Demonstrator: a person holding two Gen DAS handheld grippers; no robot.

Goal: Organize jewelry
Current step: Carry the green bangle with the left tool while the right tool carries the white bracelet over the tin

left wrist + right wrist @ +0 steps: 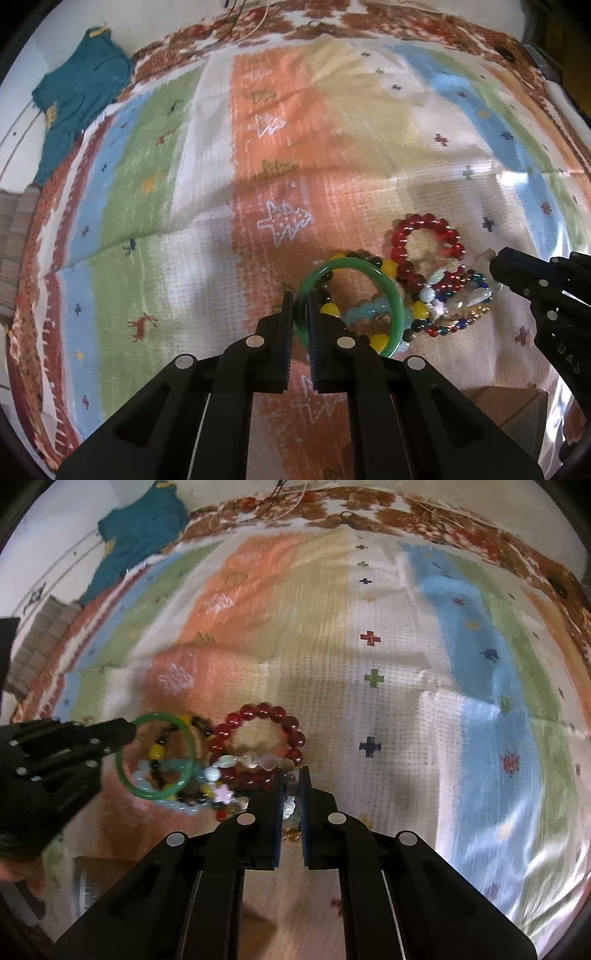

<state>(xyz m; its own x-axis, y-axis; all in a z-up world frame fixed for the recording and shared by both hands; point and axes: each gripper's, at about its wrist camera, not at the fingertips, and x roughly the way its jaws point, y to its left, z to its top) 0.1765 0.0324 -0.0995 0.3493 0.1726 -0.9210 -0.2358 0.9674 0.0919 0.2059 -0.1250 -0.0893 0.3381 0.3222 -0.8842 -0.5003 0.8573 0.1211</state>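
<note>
Left gripper (pixel 300 306) jaws pinch the smooth green bangle (pixel 354 266) at its rim, atop the bead pile. Only the right view shows the right gripper (pixel 291 786) jaws pinching a pale bead strand (pixel 290 805). One glossy red bead bracelet (pixel 424 240) just beyond the bangle. Striped woven cloth (pixel 221 184) beneath.

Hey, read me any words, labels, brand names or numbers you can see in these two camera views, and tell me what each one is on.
"DAS": raised letters on the side of the right gripper, seen in the left wrist view; more letters may follow but are cut off.
Dark mark on the white surface beside the striped cloth: too blurred to read.
Nothing readable on the green bangle or beaded bracelets.
</note>
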